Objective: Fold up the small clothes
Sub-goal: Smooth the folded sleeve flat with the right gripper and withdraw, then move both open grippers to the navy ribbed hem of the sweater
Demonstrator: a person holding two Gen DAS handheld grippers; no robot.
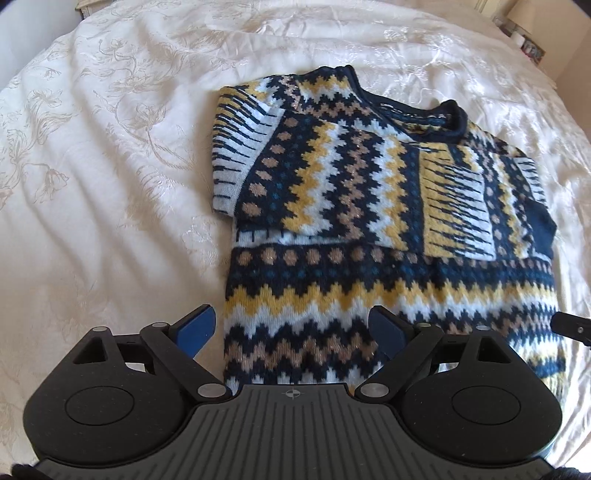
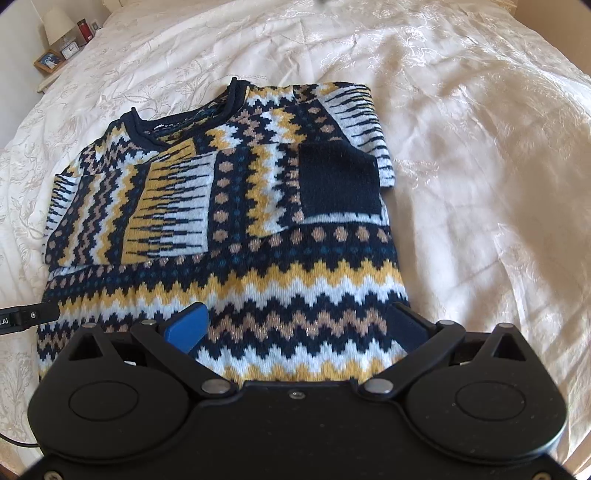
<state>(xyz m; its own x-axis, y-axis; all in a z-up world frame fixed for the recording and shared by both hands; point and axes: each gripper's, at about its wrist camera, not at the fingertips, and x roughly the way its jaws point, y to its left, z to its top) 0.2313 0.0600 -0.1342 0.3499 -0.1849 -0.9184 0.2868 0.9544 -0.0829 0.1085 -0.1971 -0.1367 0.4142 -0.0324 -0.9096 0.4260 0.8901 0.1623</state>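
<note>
Both my grippers, left gripper (image 1: 291, 328) and right gripper (image 2: 301, 323), are hanging wide open, gripping nothing, over the knit sweater (image 1: 369, 206) lying sleeves-folded on the bedspread (image 1: 110, 184)

Cream floral bedspread (image 2: 461, 129), sunlit; bedside table (image 2: 55, 74) with lamp (image 2: 57, 22), framed photo (image 2: 48, 61).

sweater (image 1: 332, 206): navy/mustard/white/tan zigzags, tan + teal dots, navy collar | bedspread (image 1: 110, 147): cream, tonal floral pattern | gripper pads (image 2: 188, 326): blue, black frames | lamp (image 2: 57, 22), upper left: white shade
</note>
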